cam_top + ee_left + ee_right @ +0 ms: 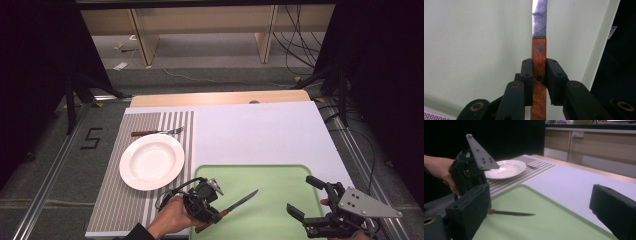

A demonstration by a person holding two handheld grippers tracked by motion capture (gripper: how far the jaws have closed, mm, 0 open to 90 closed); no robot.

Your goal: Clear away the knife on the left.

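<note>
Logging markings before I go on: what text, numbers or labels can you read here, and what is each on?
"5": black marking on the floor left of the table, high view.
White tag past the green tray's edge, left gripper view: too small to read.
Nothing legible on the knife, plate or fork.

Fork (159, 132) behind plate (151, 161) on mat (112, 200); tray (280, 200) right

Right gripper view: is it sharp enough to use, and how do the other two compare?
Right gripper view: near jaws soft, knife and plate readable, background dark. Left gripper view: crisp on the handle, glare on the blade. High view: evenly lit table, dark surroundings.
</note>
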